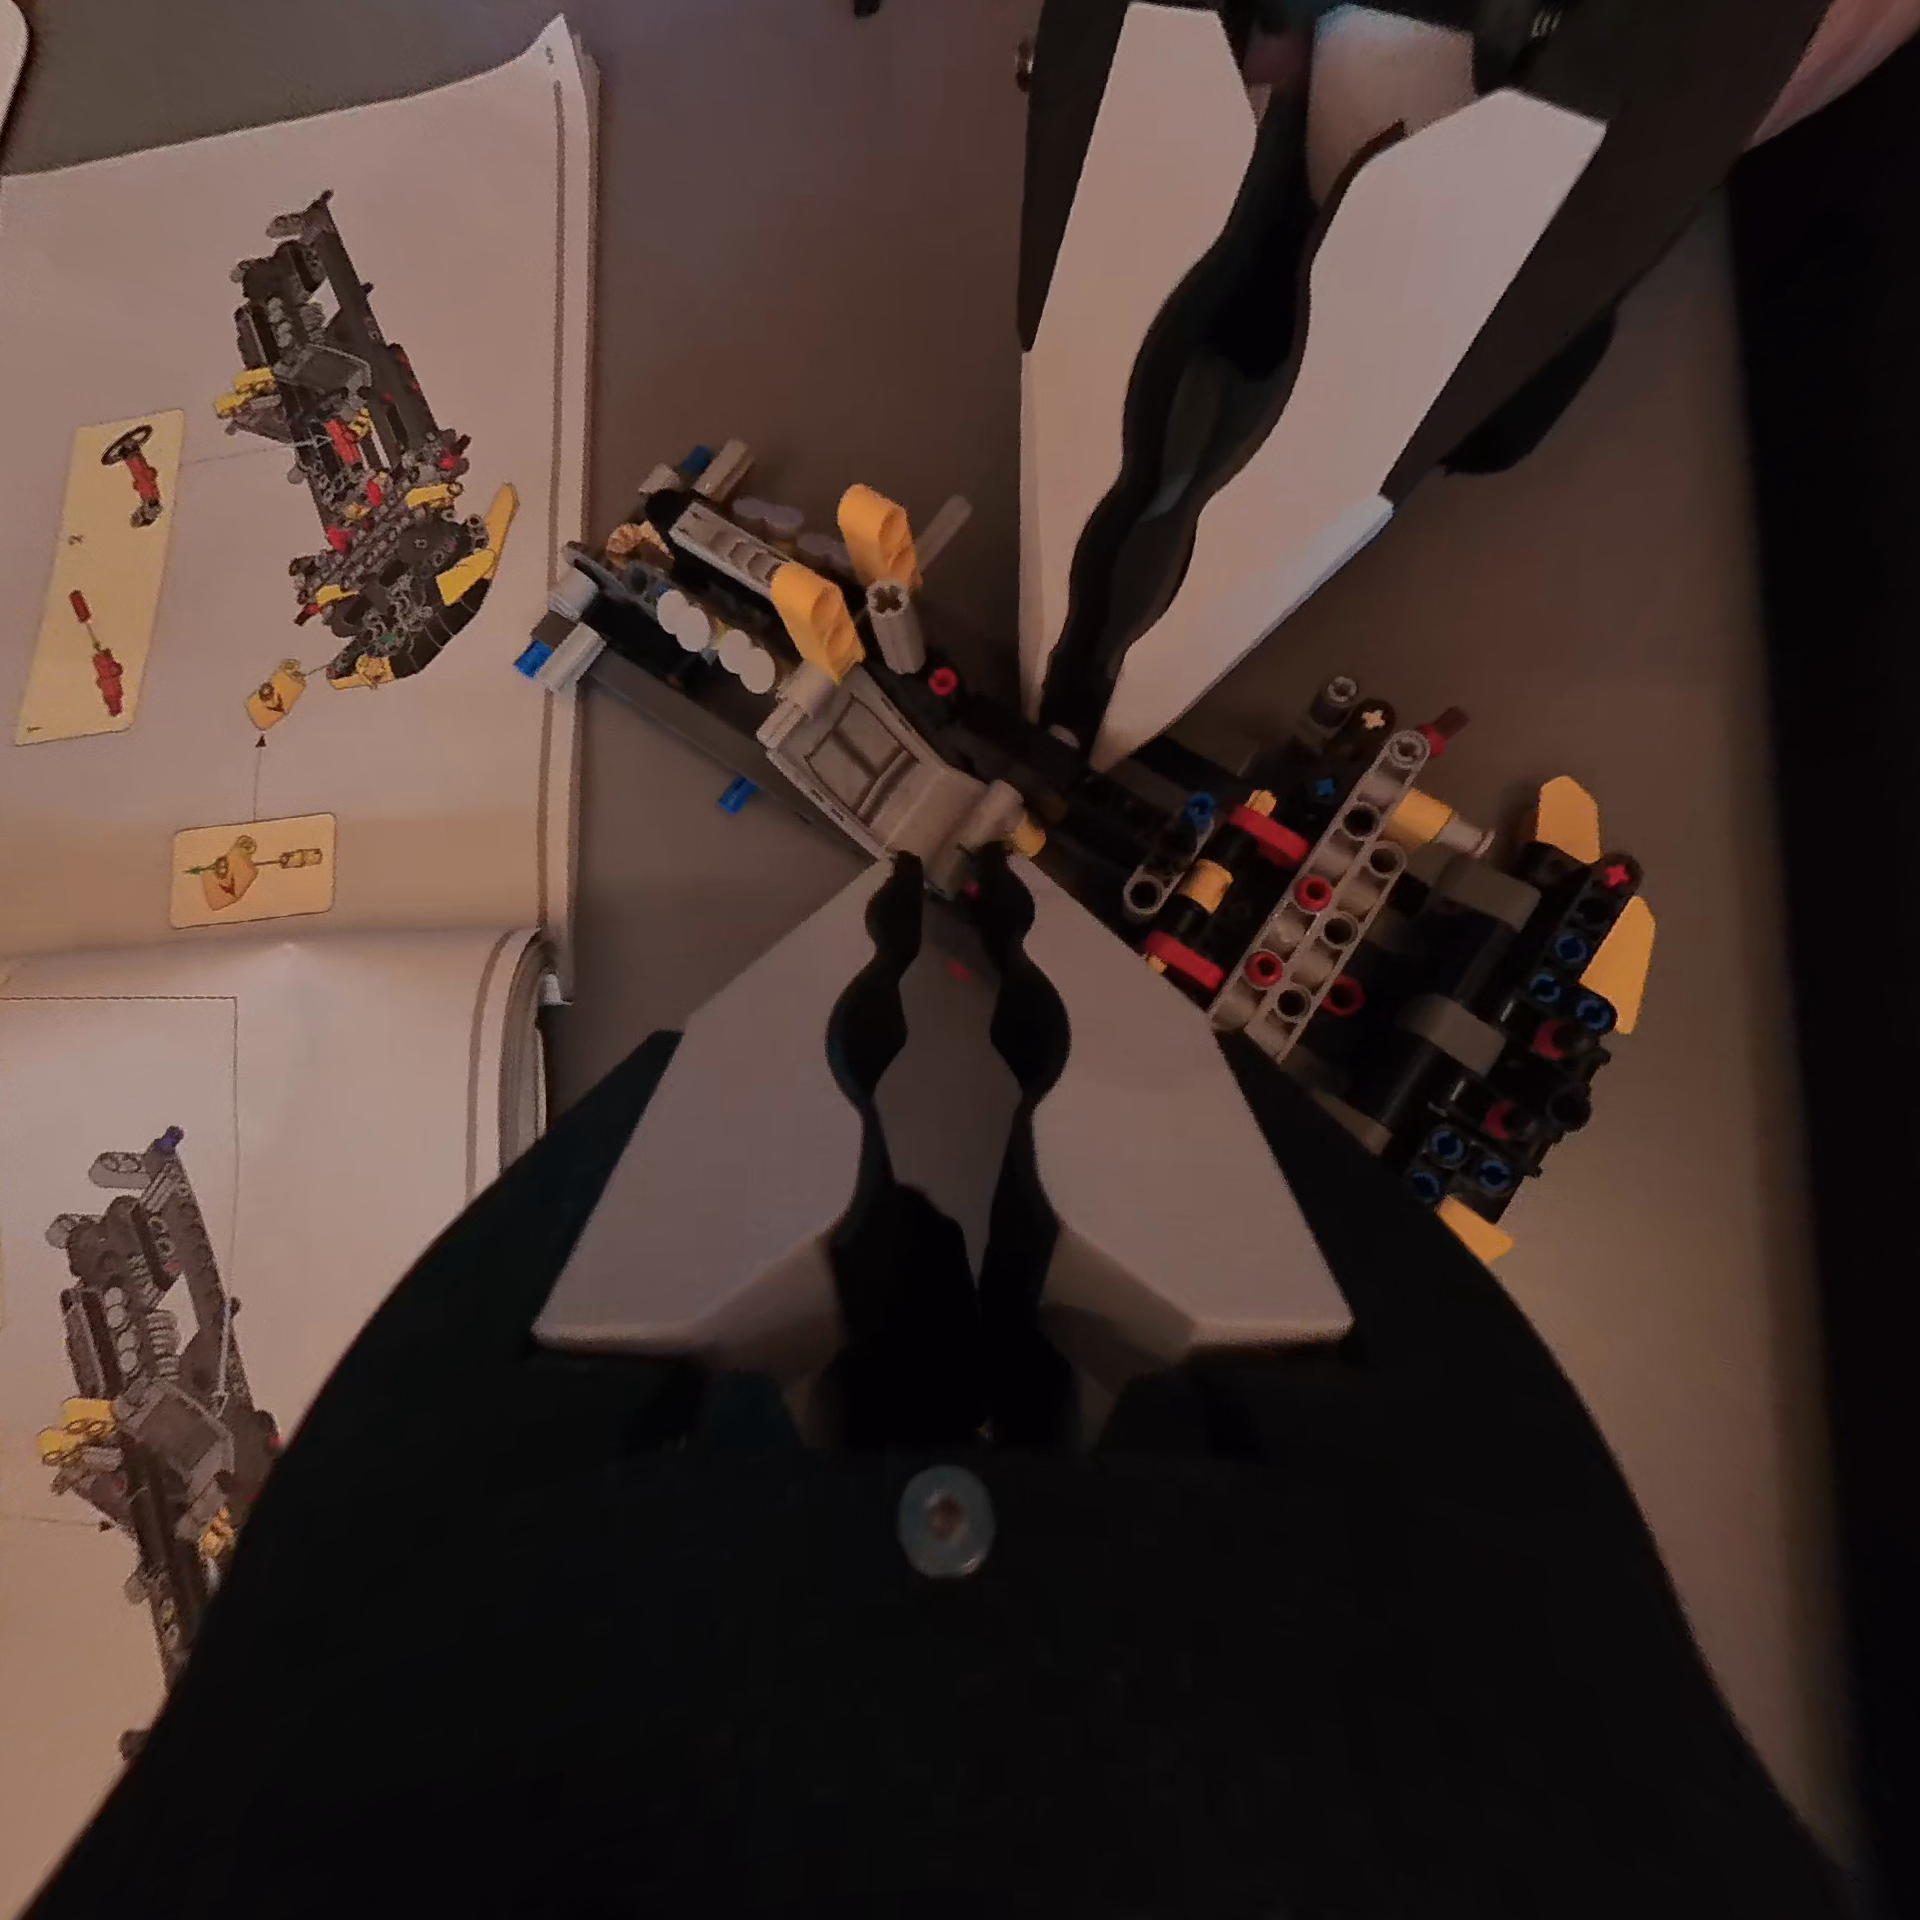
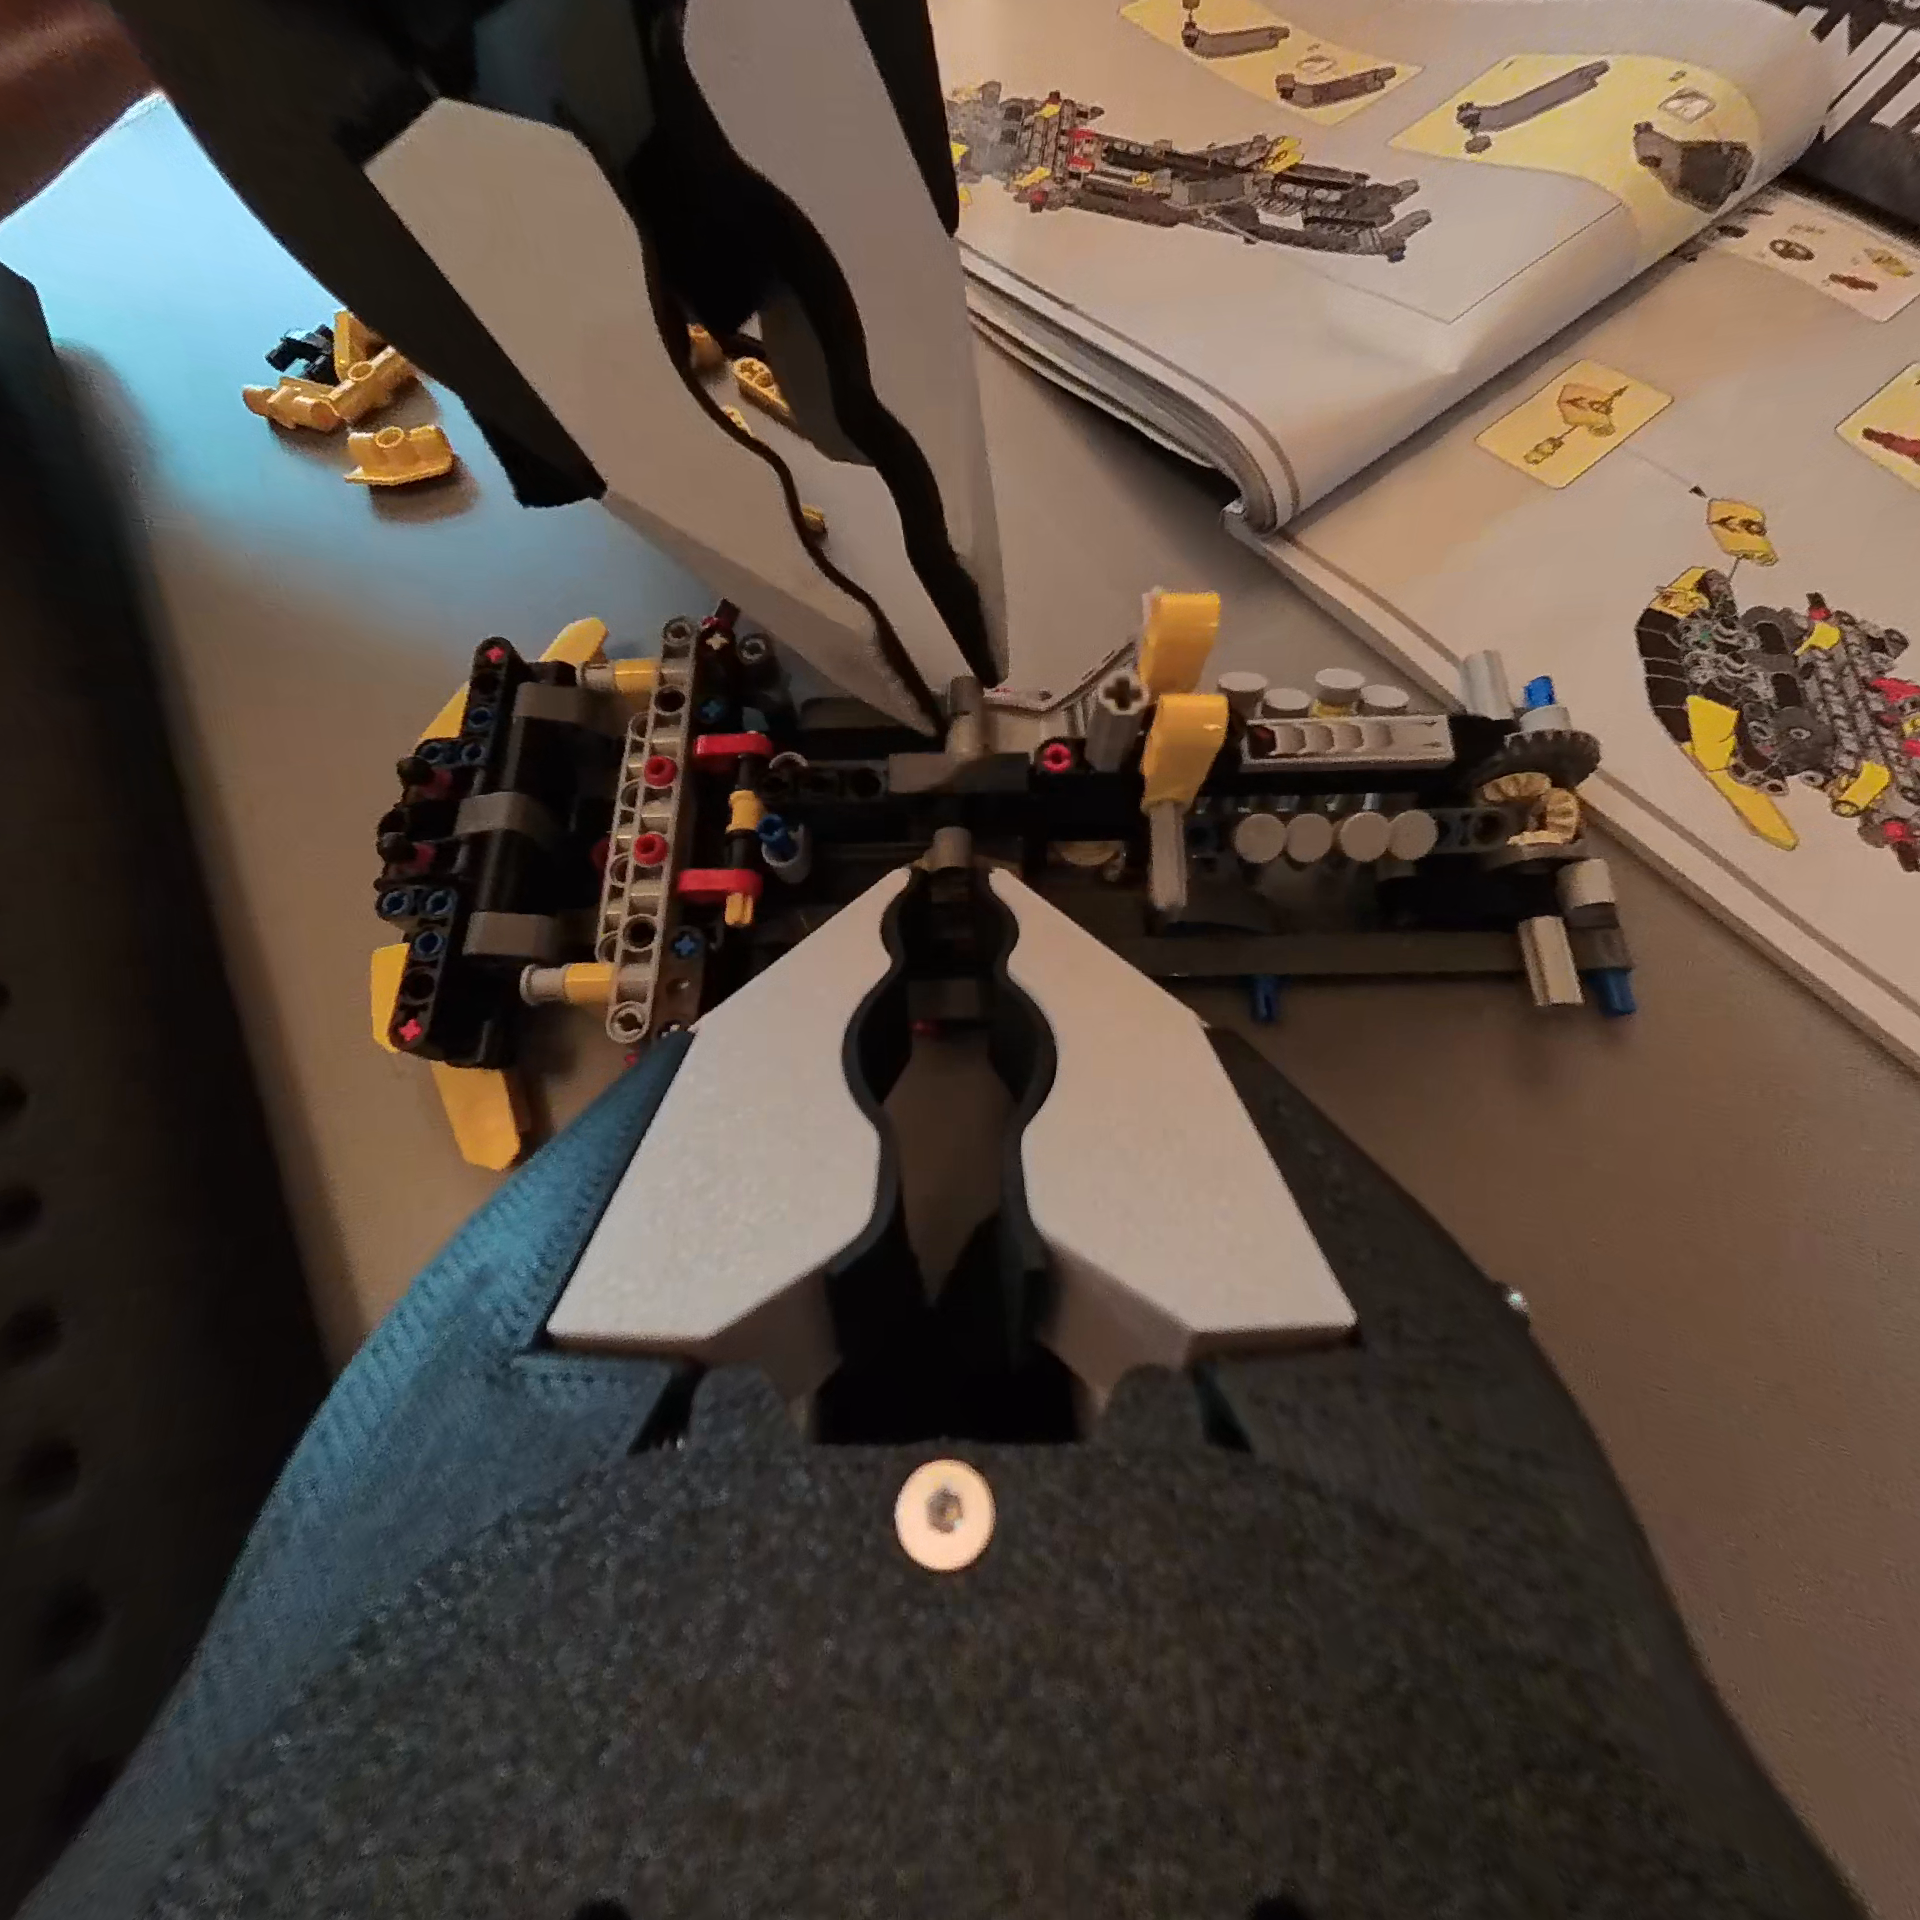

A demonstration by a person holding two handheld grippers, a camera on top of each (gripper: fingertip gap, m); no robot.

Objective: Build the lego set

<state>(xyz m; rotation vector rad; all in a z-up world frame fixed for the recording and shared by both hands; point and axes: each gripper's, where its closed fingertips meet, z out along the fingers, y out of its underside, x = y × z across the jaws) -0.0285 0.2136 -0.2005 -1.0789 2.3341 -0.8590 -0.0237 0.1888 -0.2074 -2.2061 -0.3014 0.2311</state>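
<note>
both tools clamped on lego chassis (mid-frame), manual beside

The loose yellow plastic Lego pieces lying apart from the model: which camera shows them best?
The right wrist view: the loose yellow plastic Lego pieces lie in a small heap on the grey table, partly hidden behind the left gripper. The left wrist view does not show them.

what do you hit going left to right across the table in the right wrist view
loose yellow pieces → yellow-tipped black end of the lego chassis → grey holed beam → two upright yellow connectors → row of grey cylinders → tan gear → open instruction booklet
</note>
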